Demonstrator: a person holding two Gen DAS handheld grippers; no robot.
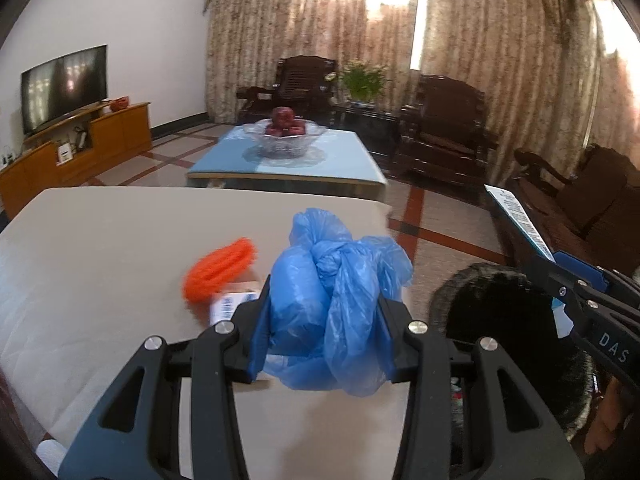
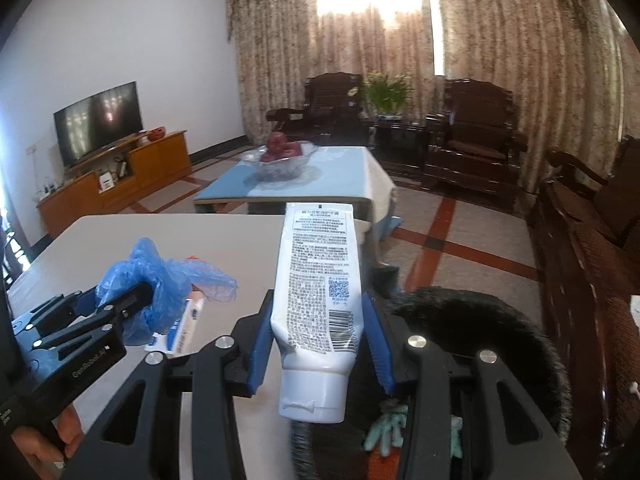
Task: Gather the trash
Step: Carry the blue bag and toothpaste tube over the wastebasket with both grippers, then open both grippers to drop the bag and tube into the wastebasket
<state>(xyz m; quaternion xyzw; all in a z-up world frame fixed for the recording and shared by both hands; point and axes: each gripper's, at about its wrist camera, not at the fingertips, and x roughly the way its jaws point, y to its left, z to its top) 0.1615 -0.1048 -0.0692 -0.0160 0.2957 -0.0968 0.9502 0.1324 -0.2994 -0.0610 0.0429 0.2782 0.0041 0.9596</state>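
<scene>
Crumpled blue plastic bag (image 1: 332,304) and upside-down white tube (image 2: 320,312), both held aloft.

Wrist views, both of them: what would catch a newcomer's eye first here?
The crumpled blue plastic bag clamped in the left tongs fills the near centre of the left view, above the beige table. In the right view, the white tube stands cap-down in the right tongs, over a black fuzzy-rimmed bin. An orange coil lies on the table behind the bag.
</scene>
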